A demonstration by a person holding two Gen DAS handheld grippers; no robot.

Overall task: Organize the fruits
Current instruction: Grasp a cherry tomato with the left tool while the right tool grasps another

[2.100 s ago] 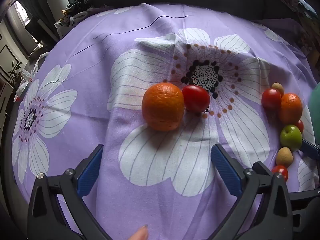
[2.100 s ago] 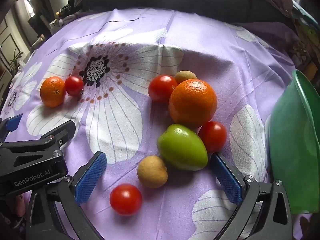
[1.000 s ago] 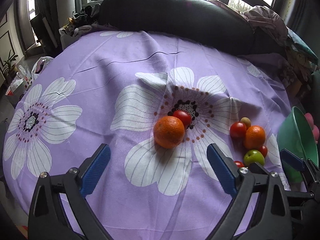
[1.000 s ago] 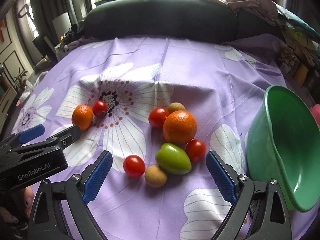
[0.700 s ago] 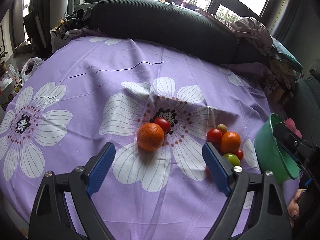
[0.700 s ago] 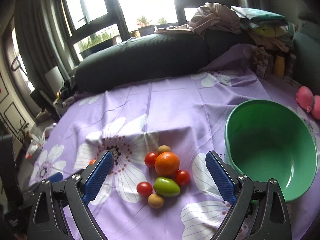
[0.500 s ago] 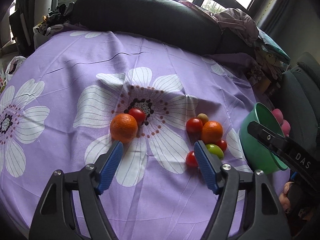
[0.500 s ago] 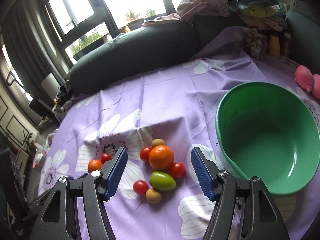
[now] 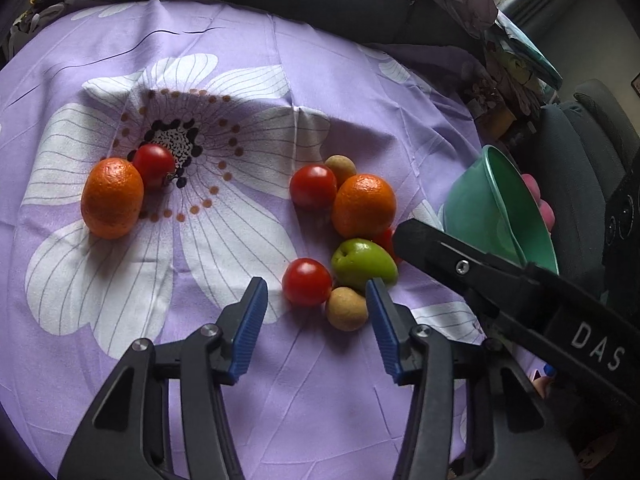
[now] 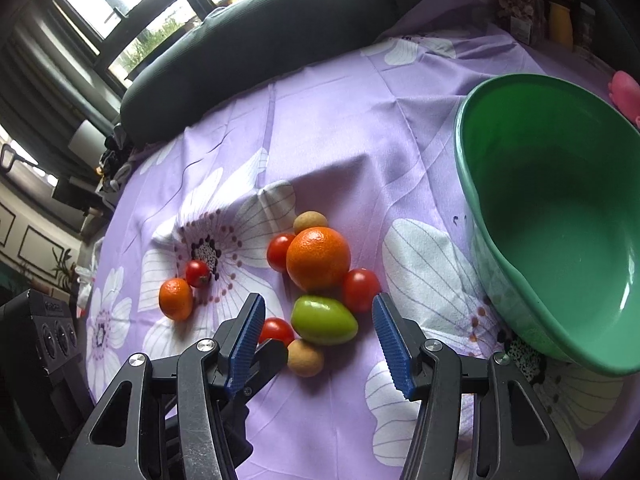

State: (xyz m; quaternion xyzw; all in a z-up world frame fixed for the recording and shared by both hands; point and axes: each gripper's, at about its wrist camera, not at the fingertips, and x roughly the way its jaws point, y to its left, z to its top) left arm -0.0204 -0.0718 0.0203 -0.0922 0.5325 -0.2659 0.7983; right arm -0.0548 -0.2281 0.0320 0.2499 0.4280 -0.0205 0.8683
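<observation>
On the purple flowered cloth (image 9: 328, 92) lies a cluster of fruit: a large orange (image 9: 363, 205), a green fruit (image 9: 362, 262), red tomatoes (image 9: 307, 281) and small tan fruits (image 9: 346, 308). A second orange (image 9: 112, 198) and a tomato (image 9: 154, 164) lie apart at the left. My left gripper (image 9: 316, 320) is open and empty, just short of the near tomato and tan fruit. My right gripper (image 10: 318, 342) is open and empty, above the green fruit (image 10: 323, 320). An empty green bowl (image 10: 560, 216) stands to the right.
A dark cushion (image 10: 256, 36) runs along the far edge of the cloth. Cluttered items (image 9: 508, 80) sit at the far right. A pink thing (image 10: 624, 92) lies behind the bowl. The right gripper's arm (image 9: 520, 292) crosses the left wrist view.
Both grippers have dropped and moved in toward the fruit cluster, and their jaws have narrowed but stay open. The fruit has not moved.
</observation>
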